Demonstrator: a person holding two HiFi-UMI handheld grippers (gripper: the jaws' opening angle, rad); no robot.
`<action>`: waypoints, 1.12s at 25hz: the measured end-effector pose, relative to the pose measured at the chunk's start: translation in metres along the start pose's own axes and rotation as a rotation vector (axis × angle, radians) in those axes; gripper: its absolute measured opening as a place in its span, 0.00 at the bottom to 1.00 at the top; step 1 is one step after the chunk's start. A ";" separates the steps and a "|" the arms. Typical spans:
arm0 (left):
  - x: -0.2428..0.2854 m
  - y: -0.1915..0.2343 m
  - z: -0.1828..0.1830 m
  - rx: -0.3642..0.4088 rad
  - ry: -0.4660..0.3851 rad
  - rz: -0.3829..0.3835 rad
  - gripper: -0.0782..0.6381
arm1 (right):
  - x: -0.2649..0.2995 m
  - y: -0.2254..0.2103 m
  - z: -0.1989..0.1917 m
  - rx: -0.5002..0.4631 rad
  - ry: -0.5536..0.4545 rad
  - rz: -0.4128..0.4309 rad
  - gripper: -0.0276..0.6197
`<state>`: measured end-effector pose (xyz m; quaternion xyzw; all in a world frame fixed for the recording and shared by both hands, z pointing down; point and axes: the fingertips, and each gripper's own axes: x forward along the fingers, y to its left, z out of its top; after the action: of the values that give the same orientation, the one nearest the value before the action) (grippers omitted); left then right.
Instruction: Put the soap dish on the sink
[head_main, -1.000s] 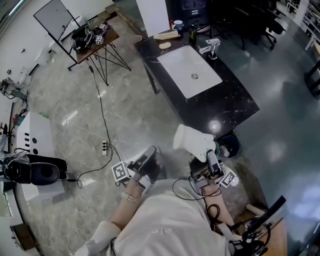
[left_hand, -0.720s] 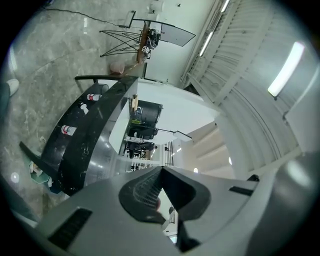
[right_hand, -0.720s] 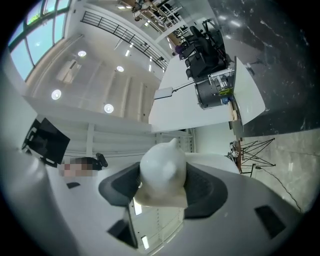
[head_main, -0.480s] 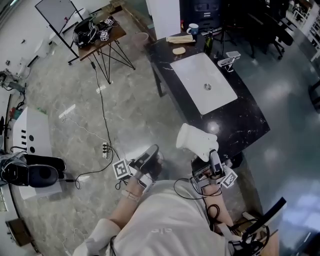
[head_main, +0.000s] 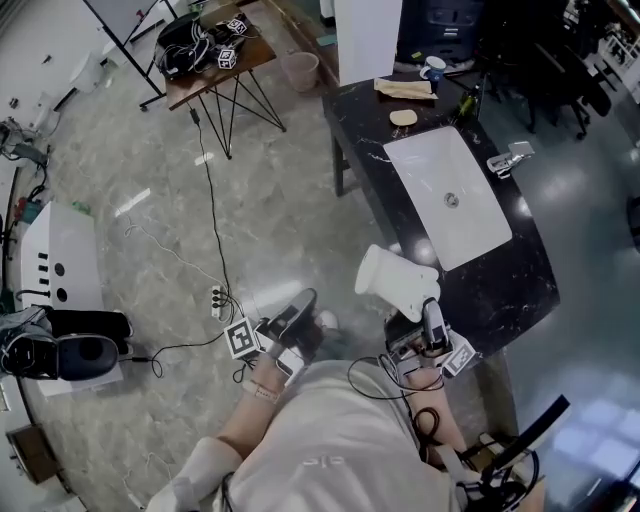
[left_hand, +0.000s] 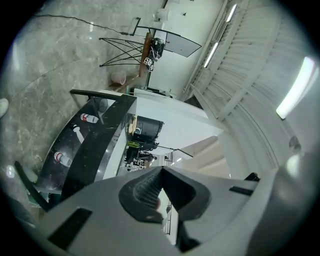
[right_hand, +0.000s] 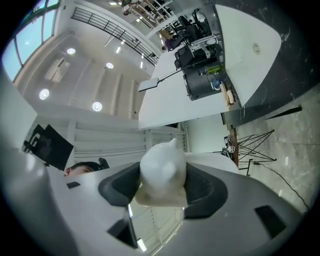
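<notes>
White soap dish being gripped in right gripper, held at near edge of black counter. Sink being brought nearer than a second ago, so placement still pending. Left gripper jaws being pressed together, nothing between.

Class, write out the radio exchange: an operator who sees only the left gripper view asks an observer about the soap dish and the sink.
Operator: Is the soap dish picked up?
Observer: Yes. The right hand-held gripper is shut on the white soap dish.
Operator: Is it at the sink?
Observer: Not yet. In the head view the dish is short of the white basin, by the near end of the black counter.
</notes>
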<state>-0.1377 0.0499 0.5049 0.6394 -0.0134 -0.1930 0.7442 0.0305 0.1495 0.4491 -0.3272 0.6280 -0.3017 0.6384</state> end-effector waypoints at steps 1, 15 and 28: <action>0.003 -0.002 0.014 -0.003 -0.001 -0.004 0.12 | 0.013 -0.008 -0.003 -0.001 0.002 0.000 0.46; 0.015 -0.033 0.130 -0.004 -0.053 -0.053 0.12 | 0.137 -0.069 -0.042 0.005 0.093 0.020 0.46; 0.038 -0.033 0.159 -0.001 -0.187 -0.064 0.12 | 0.182 -0.106 -0.014 0.022 0.212 -0.036 0.46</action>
<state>-0.1536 -0.1153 0.4934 0.6182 -0.0625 -0.2755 0.7335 0.0247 -0.0599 0.4234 -0.2978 0.6826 -0.3529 0.5664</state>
